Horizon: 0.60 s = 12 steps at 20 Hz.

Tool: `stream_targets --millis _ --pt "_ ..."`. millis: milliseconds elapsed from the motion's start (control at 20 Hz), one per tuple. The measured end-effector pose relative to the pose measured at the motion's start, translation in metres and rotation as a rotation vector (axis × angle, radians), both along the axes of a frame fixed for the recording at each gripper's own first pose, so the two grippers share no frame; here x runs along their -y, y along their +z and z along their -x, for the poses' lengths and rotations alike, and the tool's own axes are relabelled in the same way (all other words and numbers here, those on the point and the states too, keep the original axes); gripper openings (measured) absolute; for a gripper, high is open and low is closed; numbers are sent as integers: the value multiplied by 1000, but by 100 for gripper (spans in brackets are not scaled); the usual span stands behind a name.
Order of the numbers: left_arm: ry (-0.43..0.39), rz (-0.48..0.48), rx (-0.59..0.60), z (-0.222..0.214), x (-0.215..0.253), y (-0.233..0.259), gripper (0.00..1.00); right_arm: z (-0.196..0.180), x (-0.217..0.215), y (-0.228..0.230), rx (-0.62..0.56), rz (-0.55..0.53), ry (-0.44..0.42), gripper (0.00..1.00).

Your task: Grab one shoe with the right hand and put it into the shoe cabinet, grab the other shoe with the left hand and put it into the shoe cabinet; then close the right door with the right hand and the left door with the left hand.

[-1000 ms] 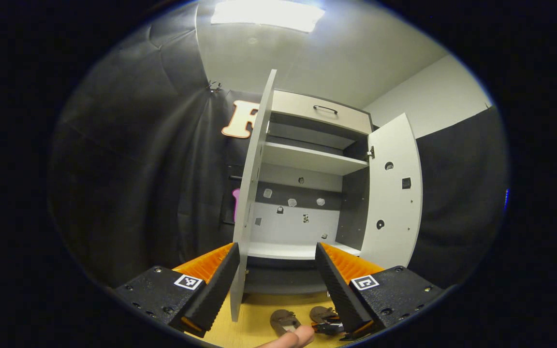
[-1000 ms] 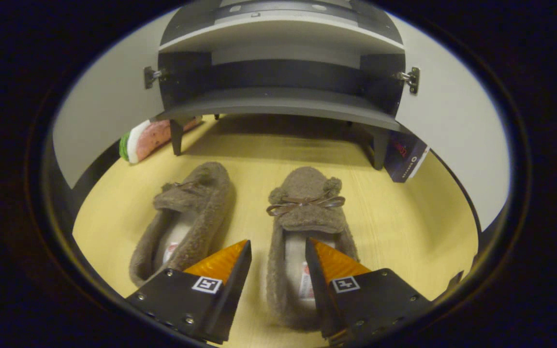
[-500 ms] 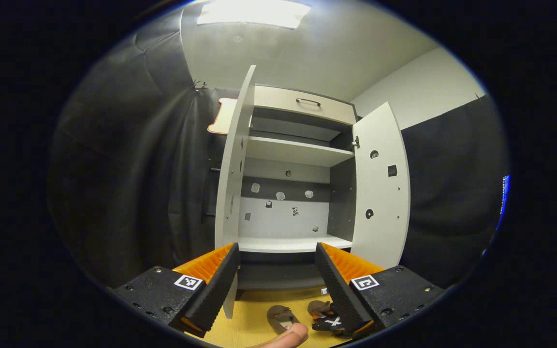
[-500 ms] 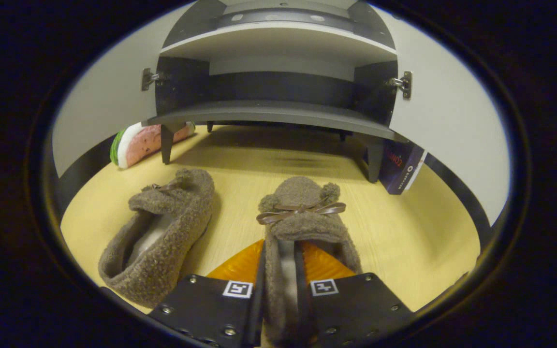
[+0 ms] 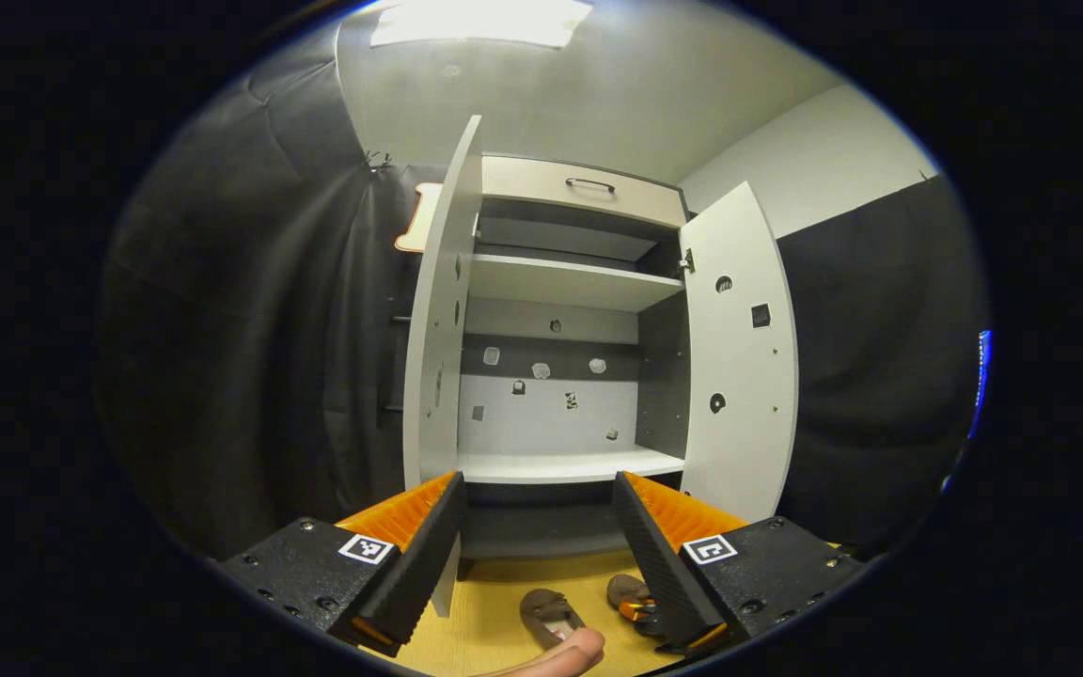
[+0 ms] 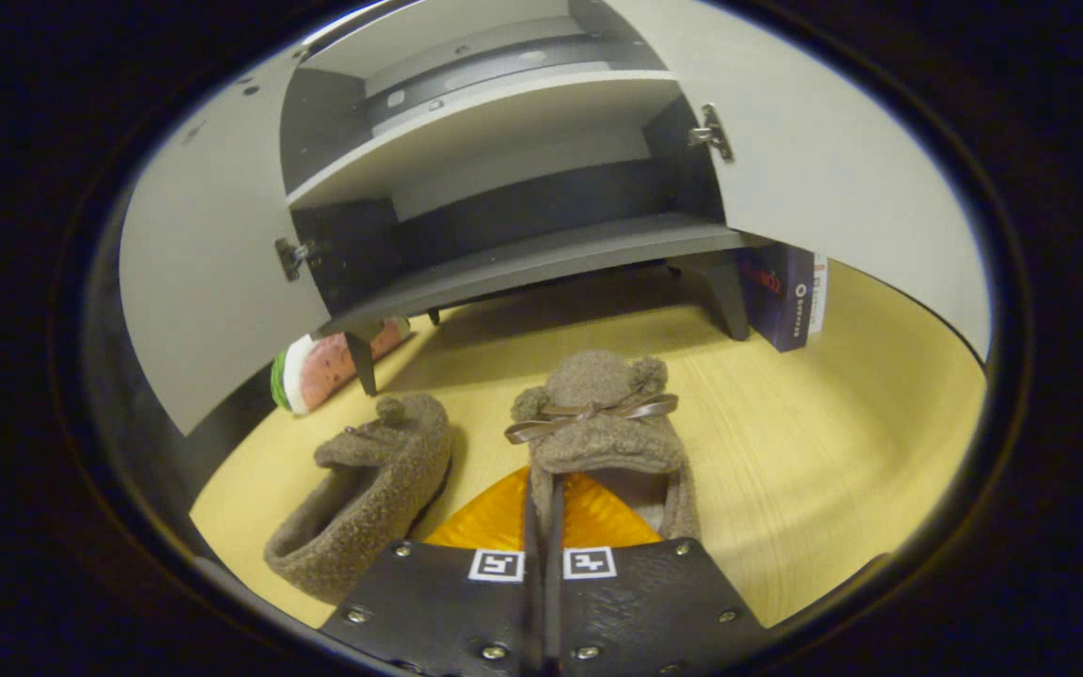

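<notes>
Right gripper is now clamped tight on the side wall of the bow slipper; a second ago its fingers were spread either side of that wall, half a second ago closing, and the view has since tilted, so the shoe looks to be lifting off the floor. Judgement: grasp done for shoe one, next is carrying it into the cabinet. Second slipper lies just beside on the wood, tipped a bit, untouched. Left gripper hangs wide apart, holding nothing, aimed at the cabinet from farther back; a fingertip shows at the bottom edge. It has drifted slightly, cabinet shifting left in its view. Counts: two slippers, two grippers, two doors, left door and right door, both swung open; shelves inside bare, one drawer on top. Behind the cabinet legs: one watermelon-slice toy and one dark box.
</notes>
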State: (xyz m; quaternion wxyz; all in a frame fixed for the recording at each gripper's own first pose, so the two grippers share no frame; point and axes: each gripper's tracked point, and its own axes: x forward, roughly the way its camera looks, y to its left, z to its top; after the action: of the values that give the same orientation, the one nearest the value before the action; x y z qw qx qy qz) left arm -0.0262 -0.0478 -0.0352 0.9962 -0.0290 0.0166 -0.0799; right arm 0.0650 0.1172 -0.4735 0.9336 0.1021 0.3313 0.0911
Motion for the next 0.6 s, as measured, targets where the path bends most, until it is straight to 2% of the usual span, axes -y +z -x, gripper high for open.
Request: stream_targets --millis 150,300,550,600 --pt "-16 7 0 4 5 -2 96 -1 9 34 55 -57 -13 1" --pt "-32 12 12 6 8 1 96 -2 17 74 132 -38 -1 0" --pt "-27 8 23 6 1 -3 96 -8 12 166 250 -66 26 1" --pt "-20 7 28 4 -2 -3 93 -13 11 187 281 -66 34 2"
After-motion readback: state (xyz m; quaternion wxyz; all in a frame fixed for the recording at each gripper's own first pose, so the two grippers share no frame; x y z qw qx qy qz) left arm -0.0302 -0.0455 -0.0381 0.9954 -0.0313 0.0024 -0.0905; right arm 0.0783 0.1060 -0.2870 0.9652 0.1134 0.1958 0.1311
